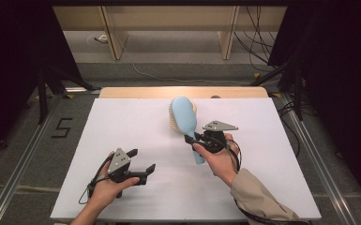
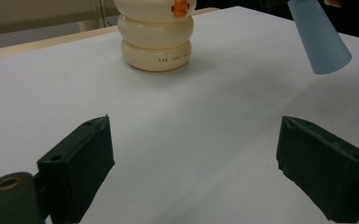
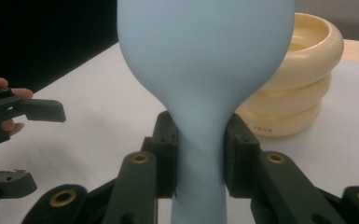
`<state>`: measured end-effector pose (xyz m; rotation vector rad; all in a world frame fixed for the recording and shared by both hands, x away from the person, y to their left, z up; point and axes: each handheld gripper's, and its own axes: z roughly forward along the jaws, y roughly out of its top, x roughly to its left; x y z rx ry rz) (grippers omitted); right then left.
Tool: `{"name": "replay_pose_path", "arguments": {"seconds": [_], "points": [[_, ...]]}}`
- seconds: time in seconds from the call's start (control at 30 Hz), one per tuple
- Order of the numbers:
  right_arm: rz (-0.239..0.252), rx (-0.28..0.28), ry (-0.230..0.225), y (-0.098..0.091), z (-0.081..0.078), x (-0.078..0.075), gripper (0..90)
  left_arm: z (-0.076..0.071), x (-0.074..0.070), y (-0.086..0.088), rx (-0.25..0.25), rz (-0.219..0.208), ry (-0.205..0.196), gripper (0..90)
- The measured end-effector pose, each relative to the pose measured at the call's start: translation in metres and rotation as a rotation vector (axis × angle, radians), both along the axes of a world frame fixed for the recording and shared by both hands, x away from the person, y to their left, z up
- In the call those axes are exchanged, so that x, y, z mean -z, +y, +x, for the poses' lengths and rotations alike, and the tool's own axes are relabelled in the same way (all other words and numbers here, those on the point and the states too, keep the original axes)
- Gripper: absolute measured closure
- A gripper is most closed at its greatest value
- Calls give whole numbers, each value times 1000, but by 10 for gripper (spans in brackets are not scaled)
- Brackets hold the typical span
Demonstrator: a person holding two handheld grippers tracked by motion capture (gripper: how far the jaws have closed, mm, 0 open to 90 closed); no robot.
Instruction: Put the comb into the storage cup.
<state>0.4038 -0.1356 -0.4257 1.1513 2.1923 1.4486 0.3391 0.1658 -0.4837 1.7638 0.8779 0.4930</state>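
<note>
Your right gripper [image 1: 196,138] is clamped on the handle of the pale blue hairbrush [image 1: 185,118], and in the high view that brush runs from the near handle end by your right hand [image 1: 220,159] up and slightly left to its broad head, which hangs over the cream ribbed container [image 1: 174,123] at the far middle of the white table [image 1: 122,117]. Its long axis lies near-to-far, so the head is already at the container while the handle points back toward you. Your left gripper [image 1: 140,161] rests low at the near left, well apart from both, jaws spread and holding nothing, its left hand [image 1: 104,190] wrapped around the body with the wrist level. In the left gripper view the two black jaws stand wide with bare table between them; the container [image 2: 156,42] stands ahead at the far centre-left, and the handle tip of the brush [image 2: 319,44] hangs at the upper right. In the right gripper view both pads press on the narrow neck of the brush [image 3: 205,70], the container [image 3: 298,88] sits just behind on the right, and the other gripper [image 3: 21,144] shows open at the left. The right hand is plainly nearer, so I judge that any lowering falls to it.
</note>
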Motion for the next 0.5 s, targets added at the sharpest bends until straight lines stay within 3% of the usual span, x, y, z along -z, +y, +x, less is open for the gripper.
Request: {"name": "replay_pose_path", "arguments": {"seconds": [0.5], "points": [[8,-5,-25,7,-2,0,701,1,-6,-24,60,-29,0,118]]}}
